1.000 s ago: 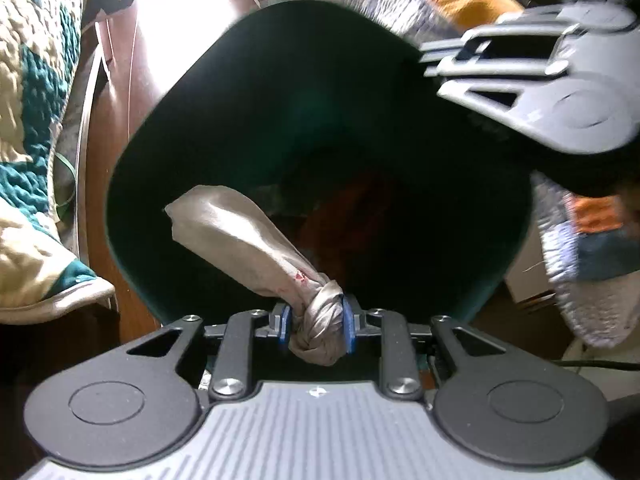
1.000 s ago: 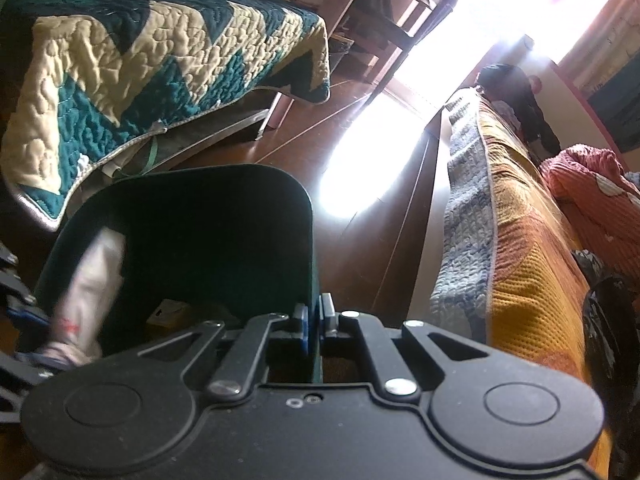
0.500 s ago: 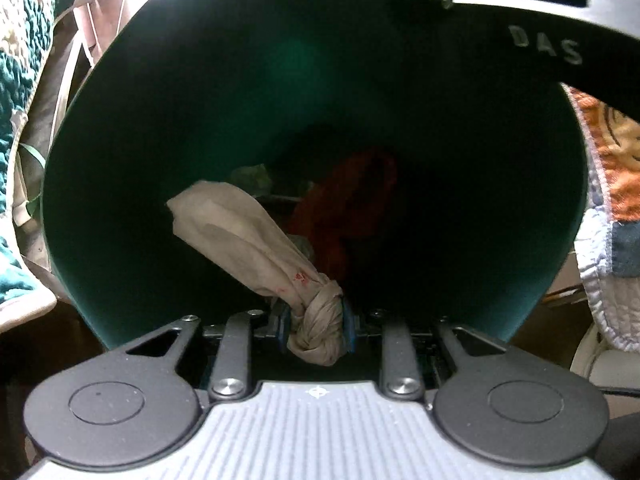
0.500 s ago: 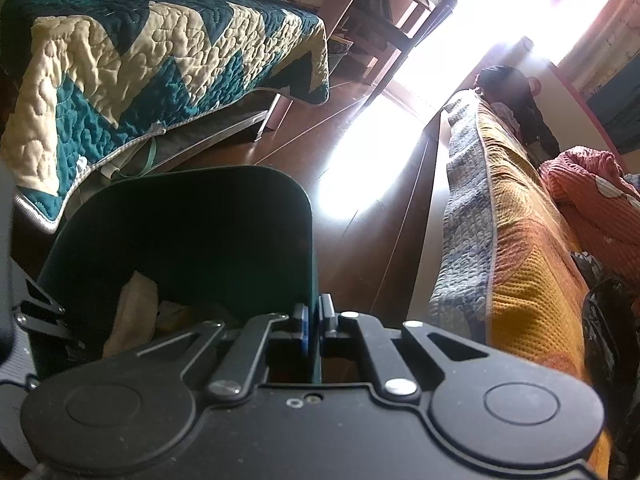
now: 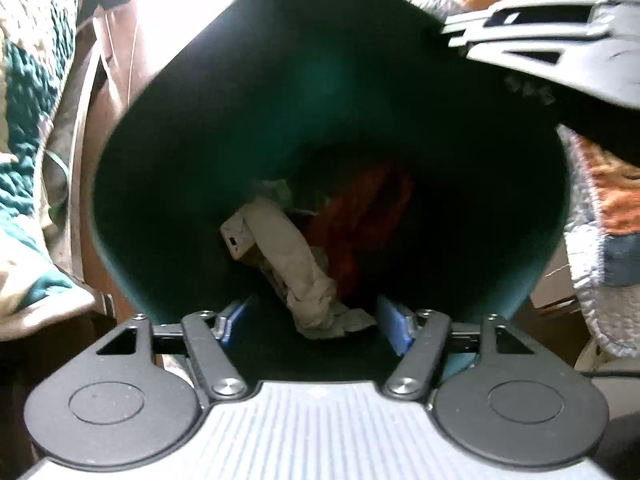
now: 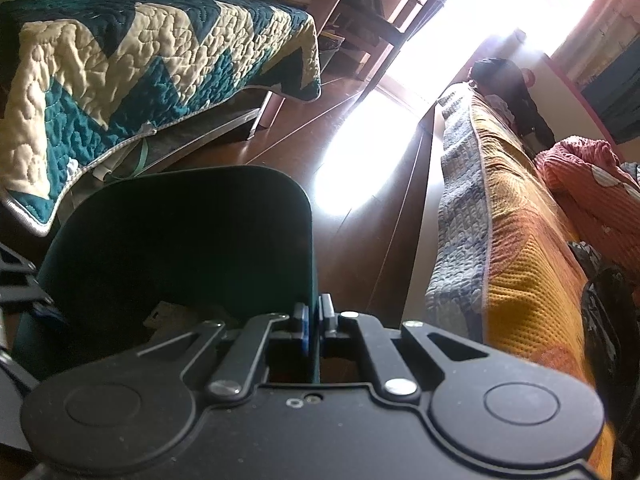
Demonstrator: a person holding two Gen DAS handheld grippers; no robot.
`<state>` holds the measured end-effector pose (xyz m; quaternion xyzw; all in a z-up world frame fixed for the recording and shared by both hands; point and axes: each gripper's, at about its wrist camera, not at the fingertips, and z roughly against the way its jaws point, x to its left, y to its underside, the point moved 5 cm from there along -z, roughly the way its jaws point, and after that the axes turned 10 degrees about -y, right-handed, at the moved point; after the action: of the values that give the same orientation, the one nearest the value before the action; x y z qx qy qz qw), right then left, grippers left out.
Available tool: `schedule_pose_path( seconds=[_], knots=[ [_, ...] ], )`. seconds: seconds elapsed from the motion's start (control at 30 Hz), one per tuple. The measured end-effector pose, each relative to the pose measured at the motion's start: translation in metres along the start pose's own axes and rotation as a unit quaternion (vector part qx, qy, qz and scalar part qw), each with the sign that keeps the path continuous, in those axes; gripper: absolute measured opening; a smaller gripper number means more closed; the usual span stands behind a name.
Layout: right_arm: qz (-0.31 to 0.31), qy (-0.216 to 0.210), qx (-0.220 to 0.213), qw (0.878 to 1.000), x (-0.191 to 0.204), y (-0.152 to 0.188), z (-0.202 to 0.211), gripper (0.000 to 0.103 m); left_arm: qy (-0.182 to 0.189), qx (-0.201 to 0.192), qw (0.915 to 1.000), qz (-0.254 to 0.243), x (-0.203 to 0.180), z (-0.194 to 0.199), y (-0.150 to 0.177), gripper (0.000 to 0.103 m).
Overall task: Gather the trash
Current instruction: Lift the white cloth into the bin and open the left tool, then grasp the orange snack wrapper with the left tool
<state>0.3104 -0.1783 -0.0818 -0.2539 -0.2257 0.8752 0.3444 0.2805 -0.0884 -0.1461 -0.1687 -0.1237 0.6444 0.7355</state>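
A dark green bin [image 5: 208, 120] fills the left wrist view, seen from above its mouth. My left gripper [image 5: 314, 324] hangs over the near rim with its jaws opening and both blue pads [image 5: 394, 328] wide apart. A crumpled beige wad [image 5: 292, 256] lies loose in the bin between and beyond the pads, touching neither. Beside it at the bottom are a red crumpled piece [image 5: 360, 216] and a small white box [image 5: 236, 240]. In the right wrist view my right gripper [image 6: 316, 320] is shut on the bin's [image 6: 180, 240] right rim.
A bed with a teal and cream zigzag quilt [image 6: 140, 60] stands left of the bin. Another bed with an orange and grey quilt [image 6: 520, 260] runs along the right. Brown floor [image 6: 360, 248] with a bright sun patch lies between them, and wooden furniture [image 6: 360, 12] stands behind.
The left jaws have spread apart and let go of the knotted beige wad, which has dropped deeper into the bin. The right gripper has stayed on the rim.
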Motion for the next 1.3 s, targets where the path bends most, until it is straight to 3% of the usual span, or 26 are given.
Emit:
schedule_pose_path(
  seconds=[0.23,0.37,0.7,0.9,0.97,1.1,1.3],
  knots=[
    [-0.013,0.003,0.003,1.000,-0.008,0.002,-0.001,0.004,0.007,-0.028,0.9996,0.001,0.029,0.044,0.003,0.074],
    [-0.016,0.004,0.004,1.000,-0.011,0.004,-0.002,0.004,-0.021,-0.041,0.9989,-0.009,0.047,0.058,0.008,0.078],
    [-0.019,0.008,0.007,1.000,-0.013,0.005,-0.004,0.004,-0.074,-0.002,0.9972,0.015,0.087,0.041,0.038,0.082],
    [-0.020,0.011,0.008,1.000,-0.015,0.005,-0.005,0.004,-0.089,0.061,0.9942,0.001,0.074,-0.005,0.078,0.090],
    [-0.020,0.011,0.008,1.000,-0.015,0.005,-0.005,0.004,-0.080,0.101,0.9916,0.010,0.067,-0.027,0.096,0.103],
    [-0.020,0.012,0.009,1.000,-0.015,0.005,-0.005,0.004,-0.094,0.171,0.9804,0.029,0.057,-0.076,0.130,0.102],
    [-0.019,0.016,0.011,1.000,-0.017,0.006,-0.006,0.003,-0.108,0.204,0.9717,0.052,0.050,-0.116,0.161,0.102]
  ],
)
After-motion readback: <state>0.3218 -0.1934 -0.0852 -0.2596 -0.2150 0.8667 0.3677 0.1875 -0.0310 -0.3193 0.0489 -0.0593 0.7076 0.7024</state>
